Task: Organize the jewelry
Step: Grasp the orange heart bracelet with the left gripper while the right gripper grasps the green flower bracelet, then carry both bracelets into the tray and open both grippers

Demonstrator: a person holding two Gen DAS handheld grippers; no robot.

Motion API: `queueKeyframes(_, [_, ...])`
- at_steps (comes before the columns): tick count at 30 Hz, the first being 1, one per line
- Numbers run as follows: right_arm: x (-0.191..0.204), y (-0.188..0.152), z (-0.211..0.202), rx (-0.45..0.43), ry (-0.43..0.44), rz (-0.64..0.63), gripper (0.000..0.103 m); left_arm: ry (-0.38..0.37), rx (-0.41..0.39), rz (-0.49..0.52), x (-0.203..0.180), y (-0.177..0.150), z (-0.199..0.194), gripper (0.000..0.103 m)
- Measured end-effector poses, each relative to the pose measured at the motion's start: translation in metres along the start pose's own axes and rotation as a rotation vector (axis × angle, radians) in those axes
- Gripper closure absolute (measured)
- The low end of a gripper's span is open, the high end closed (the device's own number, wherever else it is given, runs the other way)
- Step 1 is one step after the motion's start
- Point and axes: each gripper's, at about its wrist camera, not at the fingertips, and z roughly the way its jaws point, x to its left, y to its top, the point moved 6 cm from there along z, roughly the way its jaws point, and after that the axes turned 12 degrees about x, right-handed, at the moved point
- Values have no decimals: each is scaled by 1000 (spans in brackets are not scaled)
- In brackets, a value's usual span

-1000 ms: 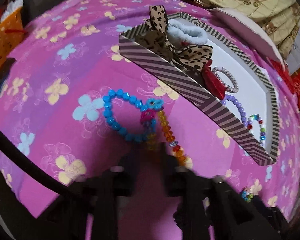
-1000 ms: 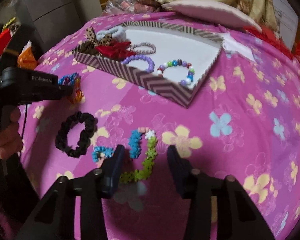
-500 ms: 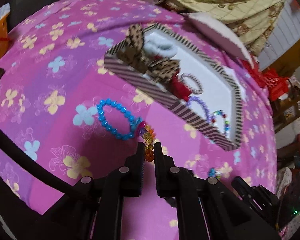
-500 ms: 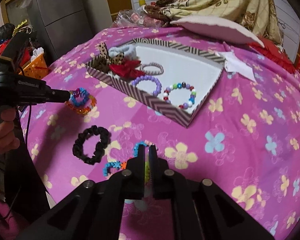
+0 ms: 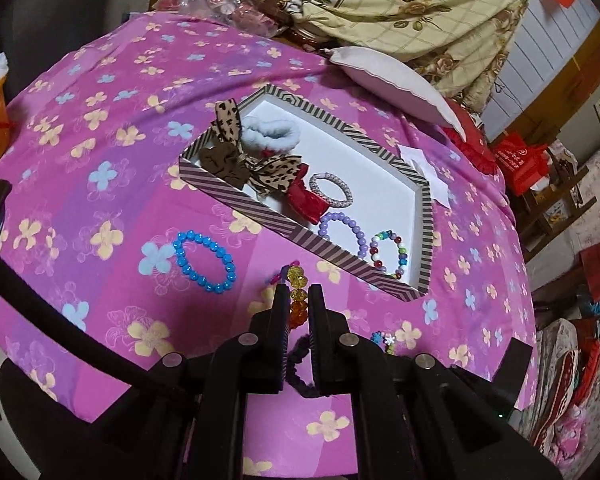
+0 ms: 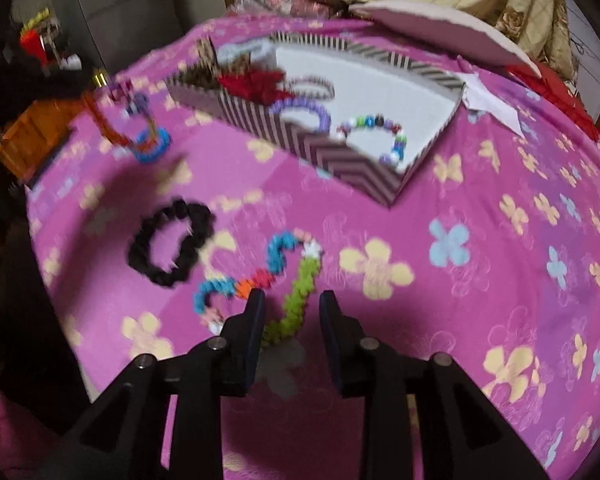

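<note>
Left wrist view, amber bead bracelet [image 5: 297,298] clamped in hand-held gripper [image 5: 298,300]

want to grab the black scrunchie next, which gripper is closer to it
Right. The right gripper straddles the green flower strand beside the black scrunchie; the left gripper hangs above, clamping an orange bead bracelet.

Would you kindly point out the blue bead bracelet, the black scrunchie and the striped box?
blue bead bracelet [image 5: 204,262], left wrist view, on the beads of its lower left arc.
black scrunchie [image 6: 171,249], right wrist view, on its left side.
striped box [image 5: 260,216], left wrist view, on its near wall.
</note>
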Motion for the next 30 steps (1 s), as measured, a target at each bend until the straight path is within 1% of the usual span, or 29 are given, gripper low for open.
queueKeyframes(1, [0, 1, 0, -8, -10, 0, 90, 0, -1, 3, -1, 0, 0, 73])
queueKeyframes(5, [-1, 2, -5, -16, 18, 3, 90, 1, -6, 19, -8, 1, -5, 73])
queueKeyframes(10, [-5, 14, -42, -96, 35, 4, 90, 6, -10, 35, -15, 5, -9, 73])
queueKeyframes(13, [-7, 23, -57, -121, 35, -4, 90, 6, -10, 42, -20, 9, -10, 73])
queueKeyframes(20, [-17, 55, -98, -195, 5, -24, 90, 37, -15, 90, -41, 26, -10, 73])
queueKeyframes(25, [-30, 83, -114, -209, -17, -36, 90, 56, -15, 108, -57, 49, -5, 73])
queueKeyframes(30, [-43, 114, -108, -186, -30, -38, 90, 87, -23, 131, -72, 74, 6, 73])
